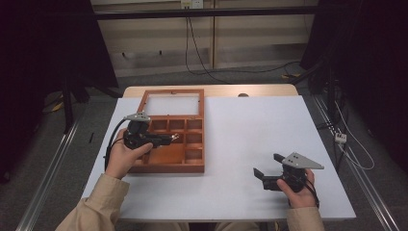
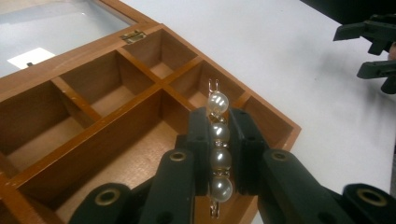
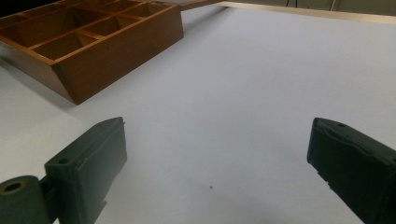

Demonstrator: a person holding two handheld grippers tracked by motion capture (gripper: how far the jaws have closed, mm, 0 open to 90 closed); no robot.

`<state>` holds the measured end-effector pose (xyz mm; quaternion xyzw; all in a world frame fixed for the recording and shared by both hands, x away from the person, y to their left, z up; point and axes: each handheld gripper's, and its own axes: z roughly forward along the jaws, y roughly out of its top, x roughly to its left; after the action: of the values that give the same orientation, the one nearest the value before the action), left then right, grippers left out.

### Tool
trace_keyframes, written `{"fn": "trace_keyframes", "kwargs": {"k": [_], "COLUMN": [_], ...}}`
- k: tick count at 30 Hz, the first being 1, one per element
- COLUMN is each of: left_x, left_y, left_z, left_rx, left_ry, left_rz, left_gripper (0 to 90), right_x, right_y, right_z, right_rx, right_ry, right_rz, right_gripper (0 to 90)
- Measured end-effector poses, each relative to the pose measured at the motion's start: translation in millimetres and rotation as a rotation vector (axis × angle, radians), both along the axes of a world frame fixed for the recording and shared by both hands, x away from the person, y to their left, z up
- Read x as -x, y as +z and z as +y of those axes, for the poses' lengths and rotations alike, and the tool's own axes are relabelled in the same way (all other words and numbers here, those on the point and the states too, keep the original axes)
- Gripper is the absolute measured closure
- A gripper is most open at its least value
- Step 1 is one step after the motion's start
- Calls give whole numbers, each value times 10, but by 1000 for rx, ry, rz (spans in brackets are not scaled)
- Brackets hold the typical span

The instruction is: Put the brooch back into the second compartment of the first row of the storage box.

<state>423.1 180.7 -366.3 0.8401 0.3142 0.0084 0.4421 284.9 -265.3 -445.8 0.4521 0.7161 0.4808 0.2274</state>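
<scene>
Now left gripper clamps one four-pearl clip over wooden box; right gripper wide.

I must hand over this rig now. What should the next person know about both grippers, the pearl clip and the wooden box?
Left gripper: shut on the pearl hair clip, held above the wooden box.
Right gripper: open, holds nothing, over the white table to the right of the box.
Box: lid open, the compartments in view look empty.
Done: clip picked up.
Left: probably place the clip in a compartment, release, perhaps close the lid.
</scene>
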Motion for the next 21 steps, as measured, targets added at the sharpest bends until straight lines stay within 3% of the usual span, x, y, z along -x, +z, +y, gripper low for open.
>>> {"fn": "trace_keyframes", "kwargs": {"k": [21], "left_x": [-161], "left_y": [63], "left_z": [128], "left_rx": [-18], "left_ry": [46], "left_rz": [-6], "left_gripper": [800], "right_x": [0], "right_y": [-1], "right_z": [11], "right_rx": [-1], "right_ry": [7], "right_rz": [3], "right_gripper": [45]}}
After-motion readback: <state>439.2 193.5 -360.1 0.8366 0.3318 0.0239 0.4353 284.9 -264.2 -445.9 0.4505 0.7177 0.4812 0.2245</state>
